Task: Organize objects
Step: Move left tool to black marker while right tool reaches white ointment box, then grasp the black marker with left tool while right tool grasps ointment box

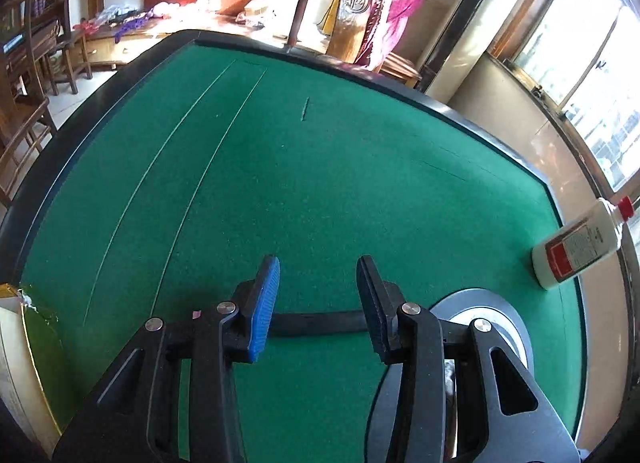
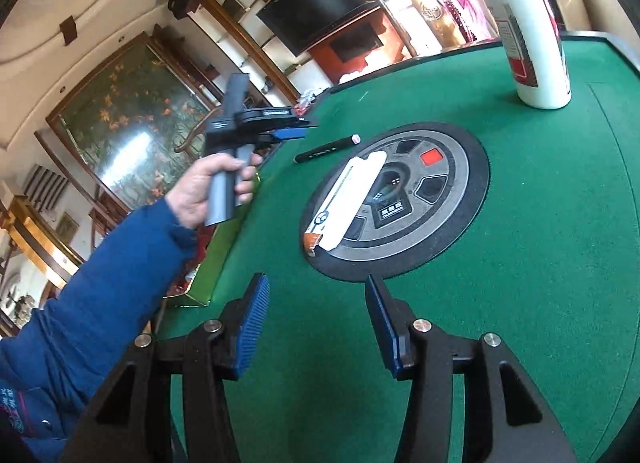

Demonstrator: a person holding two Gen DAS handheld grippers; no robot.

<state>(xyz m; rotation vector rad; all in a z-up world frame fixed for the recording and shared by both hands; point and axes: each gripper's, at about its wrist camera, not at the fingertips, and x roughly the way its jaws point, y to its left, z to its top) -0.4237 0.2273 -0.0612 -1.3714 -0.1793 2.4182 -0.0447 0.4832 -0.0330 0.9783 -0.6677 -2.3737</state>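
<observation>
A black marker pen lies on the green felt table left of the round centre panel. In the left wrist view the pen lies crosswise just below my open left gripper, which hovers over it. A white box with an orange end lies on the centre panel. A white bottle with a red cap stands at the far right; it also shows in the left wrist view. My right gripper is open and empty above the near felt.
A green and gold box lies along the table's left edge, also in the left wrist view. The black table rim borders the felt. Wooden chairs and furniture stand beyond. My left hand holds the other gripper.
</observation>
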